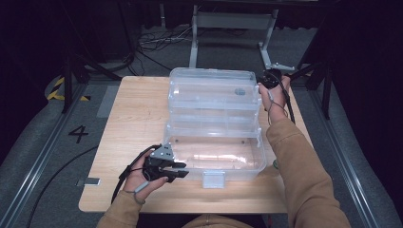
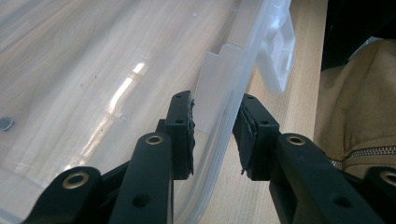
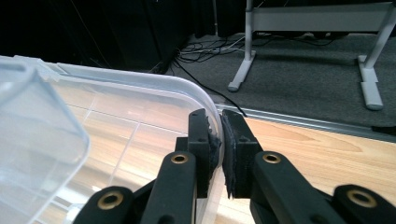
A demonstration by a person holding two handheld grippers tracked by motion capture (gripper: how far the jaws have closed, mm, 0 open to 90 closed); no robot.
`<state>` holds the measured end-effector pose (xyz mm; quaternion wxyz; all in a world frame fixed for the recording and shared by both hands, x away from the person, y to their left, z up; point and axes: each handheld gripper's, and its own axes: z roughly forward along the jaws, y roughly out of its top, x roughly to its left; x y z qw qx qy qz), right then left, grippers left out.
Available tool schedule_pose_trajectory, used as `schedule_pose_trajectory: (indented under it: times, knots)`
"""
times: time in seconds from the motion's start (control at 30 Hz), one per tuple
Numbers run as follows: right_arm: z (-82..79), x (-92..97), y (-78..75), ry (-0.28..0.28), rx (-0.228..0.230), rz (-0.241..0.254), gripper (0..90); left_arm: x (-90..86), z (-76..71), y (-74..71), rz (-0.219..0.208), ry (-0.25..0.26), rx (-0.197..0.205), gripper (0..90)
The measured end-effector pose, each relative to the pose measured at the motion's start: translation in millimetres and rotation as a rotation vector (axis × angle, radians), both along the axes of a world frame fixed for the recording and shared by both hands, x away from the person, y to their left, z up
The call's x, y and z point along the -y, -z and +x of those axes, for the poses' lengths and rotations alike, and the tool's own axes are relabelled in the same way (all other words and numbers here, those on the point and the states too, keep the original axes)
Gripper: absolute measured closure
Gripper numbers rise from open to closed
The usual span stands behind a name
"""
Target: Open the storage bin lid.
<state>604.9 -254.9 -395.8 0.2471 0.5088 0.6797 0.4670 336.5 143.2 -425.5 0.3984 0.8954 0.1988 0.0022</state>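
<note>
A clear plastic box (image 1: pixel 237 172) stands on the wooden table, its hinged lid (image 1: pixel 211 97) raised upright at the back. My left gripper (image 1: pixel 183 170) is at the box's front left corner. In the left gripper view its jaws (image 2: pixel 215 116) straddle the box wall (image 2: pixel 243 60), one pad inside and one outside, both pressing on it. My right gripper (image 1: pixel 263 84) is at the lid's upper right corner. In the right gripper view it (image 3: pixel 219 135) is shut on the lid's curved rim (image 3: pixel 154 84).
A white latch (image 1: pixel 214 179) hangs at the box's front middle. The table (image 1: pixel 138 114) has bare wood to the left of the box. Behind it are a metal frame (image 1: pixel 233 21) and cables on the dark floor. A "4" (image 1: pixel 78 133) is marked on the floor at left.
</note>
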Motion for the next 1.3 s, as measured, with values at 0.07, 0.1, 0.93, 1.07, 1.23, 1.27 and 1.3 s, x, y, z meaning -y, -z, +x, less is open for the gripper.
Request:
schedule_pose_trajectory:
  times: [0.07,0.1,0.93,1.07,1.23,1.27,1.3]
  knots:
    - [0.6,-1.0,1.8,-0.001,-0.001,-0.019,83.1,0.0,0.0,0.0,-0.001,0.001,0.000,69.1]
    - [0.8,-1.3,2.8,0.001,-0.003,-0.024,83.1,0.0,-0.1,0.0,-0.001,0.001,0.000,69.1]
    - [-7.8,12.1,3.5,-0.017,0.027,-0.088,50.9,-0.1,3.8,-2.5,-0.007,-0.013,-0.063,67.8]
    - [-16.8,20.9,-5.1,-0.027,0.062,-0.119,47.8,-2.1,6.1,-4.2,-0.033,-0.012,-0.084,61.5]
    - [-33.8,32.5,-16.9,-0.026,0.081,-0.115,47.1,-7.7,6.7,-16.4,-0.082,-0.014,-0.075,54.3]
    - [-36.5,34.0,-18.7,-0.026,0.089,-0.120,45.7,-8.7,6.9,-20.0,-0.083,-0.016,-0.067,53.4]
    - [-41.5,37.0,-21.7,-0.016,0.086,-0.136,45.2,-9.7,7.3,-22.4,-0.086,-0.020,-0.065,51.7]
